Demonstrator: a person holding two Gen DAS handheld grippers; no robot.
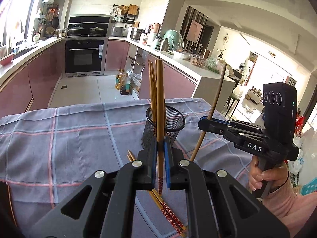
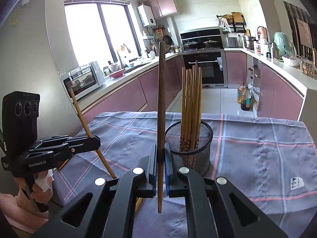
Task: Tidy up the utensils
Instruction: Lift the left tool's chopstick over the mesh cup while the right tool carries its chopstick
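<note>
My left claw (image 1: 160, 158) was closed on a light bamboo chopstick (image 1: 160, 107), held upright; its red-patterned lower end hung just below the blue pads, and the top crossed in front of the holder so I could not tell whether it reached inside. My right claw (image 2: 160, 164) was clamped on a darker, smoother wooden chopstick (image 2: 161, 119), also upright, its rounded tip well above the table. The black wire-mesh holder (image 2: 188, 144), a round cup, stood just beyond both claws on the table (image 2: 257, 148), with a bundle of bamboo chopsticks (image 2: 191, 107) standing in it, flowered ends down behind the mesh. Under the left claw a loose pair of chopsticks (image 1: 170, 216) lay flat on the grey checked cloth, largely hidden by the claw's black linkage. How many sticks stood in the holder I could not count.
</note>
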